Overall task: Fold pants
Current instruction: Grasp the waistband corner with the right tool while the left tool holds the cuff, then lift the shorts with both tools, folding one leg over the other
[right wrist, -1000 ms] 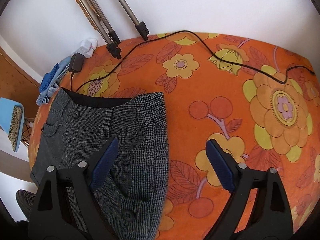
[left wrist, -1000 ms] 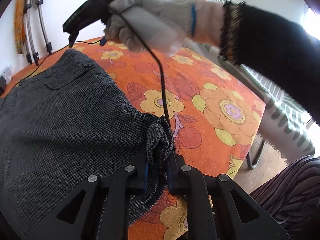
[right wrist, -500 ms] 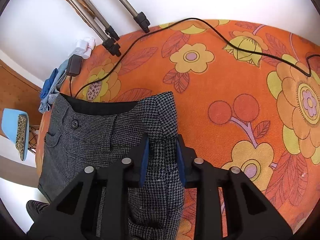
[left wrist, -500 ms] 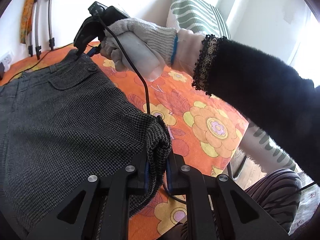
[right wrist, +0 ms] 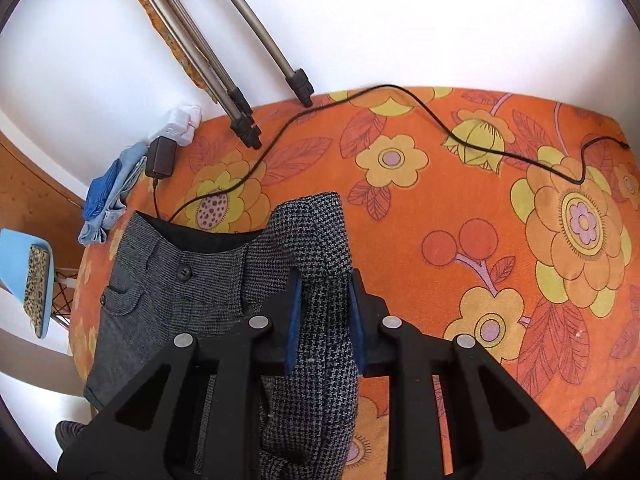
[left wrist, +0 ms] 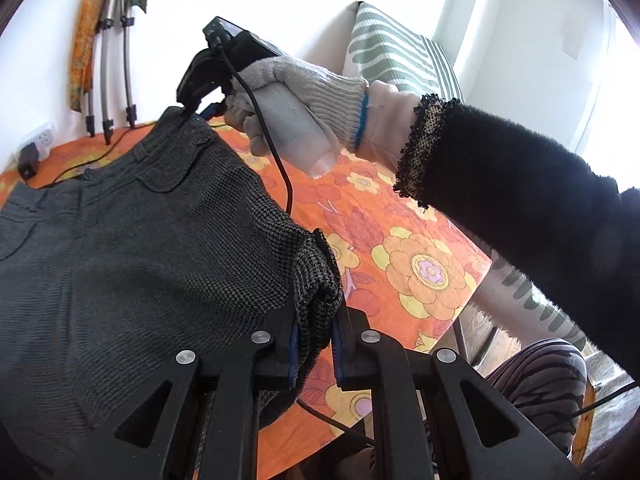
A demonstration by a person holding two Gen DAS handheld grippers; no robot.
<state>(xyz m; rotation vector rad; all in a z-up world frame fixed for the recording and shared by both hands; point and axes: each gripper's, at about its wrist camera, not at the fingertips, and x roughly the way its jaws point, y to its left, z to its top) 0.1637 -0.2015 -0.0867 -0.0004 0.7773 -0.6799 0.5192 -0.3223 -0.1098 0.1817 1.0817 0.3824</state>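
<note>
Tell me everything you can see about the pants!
The pants are dark grey with a tiny check weave, like wool. They have buttons, pocket flaps and a dark lining at the open waist. They lie on the orange flowered cloth. The right gripper pinches the raised waist edge; the left gripper pinches a bunched edge further down.

White wall (right wrist: 400, 20) ahead of jaws. Orange floral cover (right wrist: 520, 240) spreads right of jaws. Tripod legs (right wrist: 240, 92) upper left on it, white power strip (right wrist: 180, 126) beside them. Green striped cushion (left wrist: 400, 60) against wall, bright window (left wrist: 560, 60) right. Blue chair (right wrist: 20, 264) far left.
</note>
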